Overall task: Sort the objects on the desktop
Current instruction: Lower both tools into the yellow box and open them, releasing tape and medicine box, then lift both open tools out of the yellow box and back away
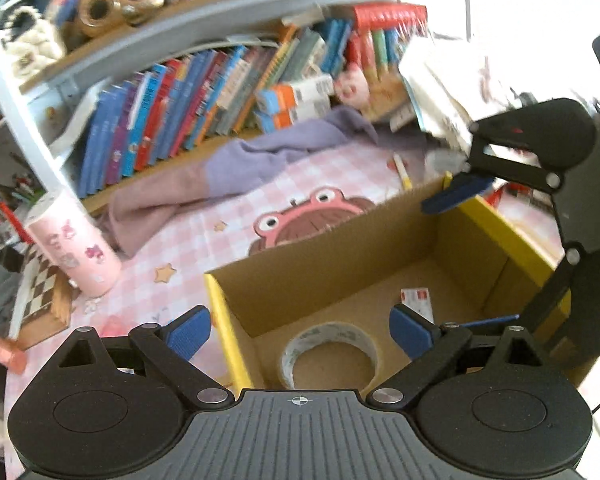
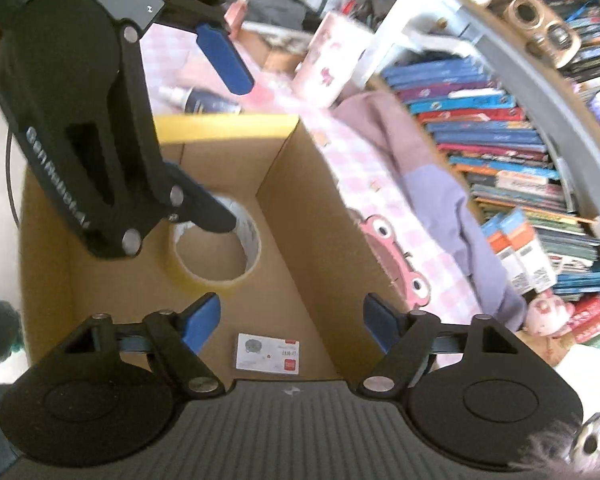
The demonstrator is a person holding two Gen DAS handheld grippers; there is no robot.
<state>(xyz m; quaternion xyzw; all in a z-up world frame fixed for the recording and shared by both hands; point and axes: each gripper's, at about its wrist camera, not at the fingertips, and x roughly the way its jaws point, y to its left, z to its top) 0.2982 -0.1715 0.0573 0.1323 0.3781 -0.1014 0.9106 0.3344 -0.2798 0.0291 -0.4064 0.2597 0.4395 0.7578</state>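
Both tongs gape empty over the box holding tape.

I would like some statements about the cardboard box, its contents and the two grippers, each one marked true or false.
1. A tape roll lies on the floor of the cardboard box. True.
2. A small white card also lies in the box. True.
3. The right gripper is closed on the card. False: its jaws are open with nothing between the pads, and the card lies on the box floor below.
4. The left gripper holds the tape roll. False: its jaws are wide open above the box, holding nothing.
5. The pink cylinder stands inside the box. False: it stands outside, on the pink checked mat.
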